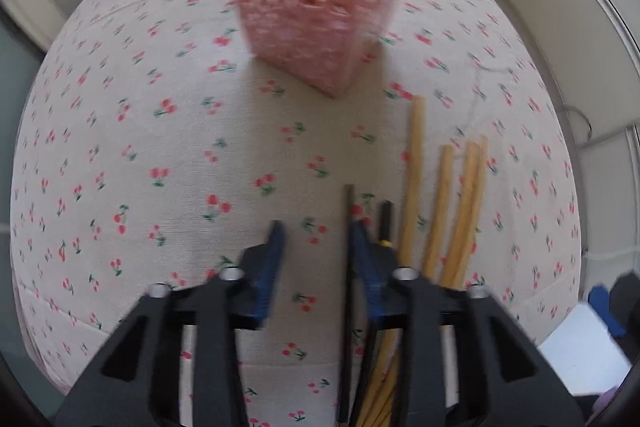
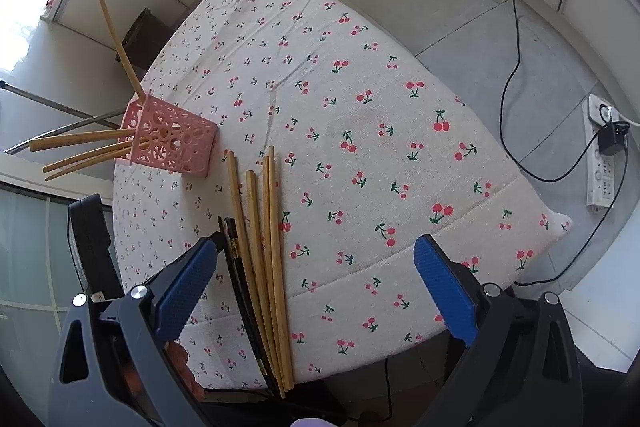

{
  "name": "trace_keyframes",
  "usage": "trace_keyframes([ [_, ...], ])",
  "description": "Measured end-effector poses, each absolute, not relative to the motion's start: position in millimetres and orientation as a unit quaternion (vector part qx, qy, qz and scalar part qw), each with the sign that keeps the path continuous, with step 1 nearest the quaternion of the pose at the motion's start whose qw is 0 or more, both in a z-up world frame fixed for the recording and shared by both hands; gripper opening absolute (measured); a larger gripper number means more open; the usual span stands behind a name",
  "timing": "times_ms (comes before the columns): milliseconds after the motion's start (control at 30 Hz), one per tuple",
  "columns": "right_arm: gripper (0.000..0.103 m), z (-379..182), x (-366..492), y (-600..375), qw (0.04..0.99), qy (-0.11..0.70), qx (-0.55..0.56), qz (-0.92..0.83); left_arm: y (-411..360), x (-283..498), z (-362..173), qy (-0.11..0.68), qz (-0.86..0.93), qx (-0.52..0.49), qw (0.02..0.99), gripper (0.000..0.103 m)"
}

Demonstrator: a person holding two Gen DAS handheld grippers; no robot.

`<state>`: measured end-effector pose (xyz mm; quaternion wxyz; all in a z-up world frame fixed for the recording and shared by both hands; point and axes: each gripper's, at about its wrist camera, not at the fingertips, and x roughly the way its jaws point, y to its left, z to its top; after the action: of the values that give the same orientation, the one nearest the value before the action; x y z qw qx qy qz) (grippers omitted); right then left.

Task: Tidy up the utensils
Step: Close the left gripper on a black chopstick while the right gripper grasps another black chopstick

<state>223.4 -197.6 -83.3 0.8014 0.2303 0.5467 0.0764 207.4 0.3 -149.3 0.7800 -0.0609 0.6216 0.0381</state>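
A pink perforated utensil holder (image 1: 316,11) stands on the cherry-print tablecloth (image 1: 140,147); it also shows in the right wrist view (image 2: 172,141) with several wooden chopsticks (image 2: 80,143) sticking out of it. More wooden chopsticks (image 2: 264,247) and two black chopsticks (image 2: 236,263) lie loose on the cloth; they also show in the left wrist view (image 1: 444,211). My left gripper (image 1: 316,239) is open and empty, low over the cloth, its right finger beside a black chopstick (image 1: 348,267). My right gripper (image 2: 316,283) is wide open and empty above the table's near edge.
The table edge drops to a grey tiled floor (image 2: 460,27). A white power strip (image 2: 600,155) with a black cable lies on the floor at right. A dark stool (image 2: 148,27) stands beyond the table. Pale walls surround the table.
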Motion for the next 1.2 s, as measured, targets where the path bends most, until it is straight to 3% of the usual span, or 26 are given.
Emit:
trace_keyframes([
  [67,0.096,-83,224,-196,0.801,0.547,0.23,0.079,-11,205,-146,0.612,0.036,-0.034,0.79,0.017],
  [133,0.096,-83,224,-192,0.799,0.549,0.232,0.086,-16,203,-145,0.607,0.029,-0.026,0.794,0.005],
  [367,0.096,-83,229,-152,0.791,0.55,0.226,0.148,30,189,-132,0.6,0.046,-0.072,0.795,0.003],
  [467,0.079,-92,235,-125,0.767,0.563,0.236,0.197,54,183,-124,0.593,0.057,-0.097,0.797,0.003],
  [533,0.058,-101,241,-106,0.754,0.578,0.226,0.216,68,180,-118,0.589,0.064,-0.112,0.798,0.003],
  [633,0.047,-109,246,-88,0.764,0.582,0.194,0.2,84,175,-116,0.586,0.072,-0.126,0.797,0.003],
  [733,0.04,-115,252,-79,0.765,0.586,0.183,0.196,90,174,-114,0.587,0.079,-0.131,0.795,0.003],
  [1033,0.035,-132,261,-62,0.763,0.604,0.144,0.178,121,171,-118,0.587,0.086,-0.151,0.791,0.003],
  [1200,0.031,-135,258,-35,0.789,0.59,0.054,0.162,126,172,-117,0.581,0.097,-0.151,0.794,0.003],
])
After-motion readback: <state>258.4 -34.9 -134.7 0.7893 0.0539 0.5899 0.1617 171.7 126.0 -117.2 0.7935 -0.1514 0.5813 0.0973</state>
